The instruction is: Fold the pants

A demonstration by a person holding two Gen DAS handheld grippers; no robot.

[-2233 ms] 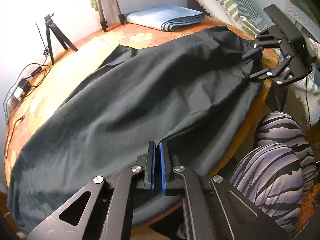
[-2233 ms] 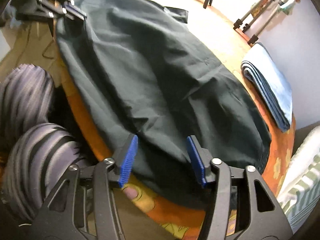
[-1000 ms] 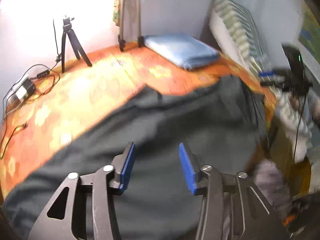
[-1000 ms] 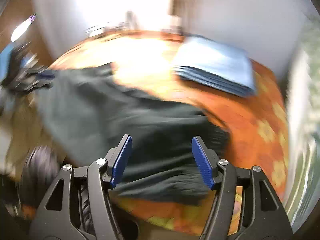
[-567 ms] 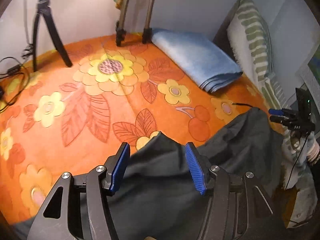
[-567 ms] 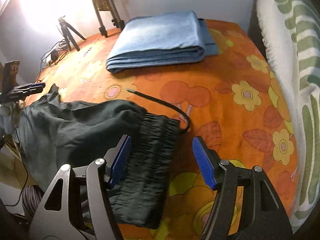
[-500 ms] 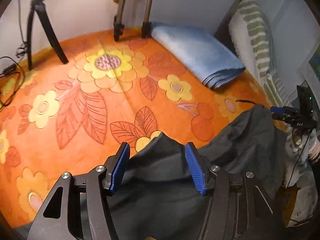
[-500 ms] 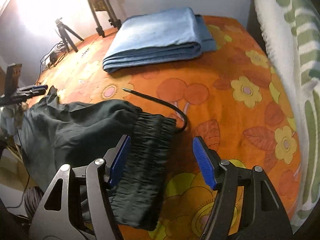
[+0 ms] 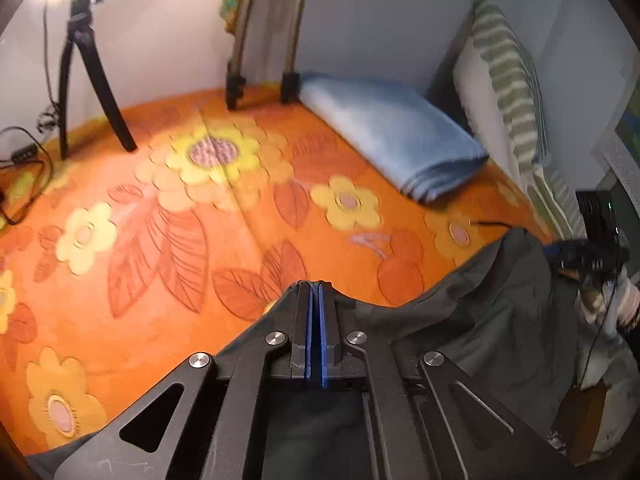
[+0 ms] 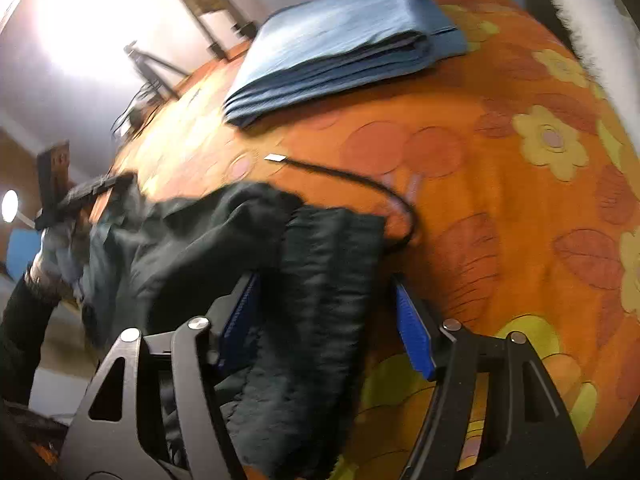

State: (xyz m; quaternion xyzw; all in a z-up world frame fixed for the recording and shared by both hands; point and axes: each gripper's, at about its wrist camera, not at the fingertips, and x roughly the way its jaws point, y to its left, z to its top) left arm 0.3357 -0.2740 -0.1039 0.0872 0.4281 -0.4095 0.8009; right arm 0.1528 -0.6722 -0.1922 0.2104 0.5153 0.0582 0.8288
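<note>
An orange tablecloth printed with yellow flowers and red leaves [image 9: 192,240] spreads ahead of both claws. The dark grey-green fabric pants [image 9: 480,320] lie bunched along its near edge, directly beneath and around the left gripper [image 9: 314,292], whose blue-padded jaws are pressed together on a raised peak of the cloth. In the right wrist view the pants' gathered waistband sits between the spread jaws of the right gripper [image 10: 326,292], which stand wide apart on either side of it without pinching it. A folded light-blue towel [image 10: 340,44] rests well ahead of the right gripper, and ahead and to the right of the left one. A green-striped white pillow [image 9: 508,80] stands beyond the towel. A thin black drawstring cord [image 10: 360,184] curls just ahead of the waistband. A small black tripod [image 9: 88,80] stands far ahead-left of the left gripper.
</note>
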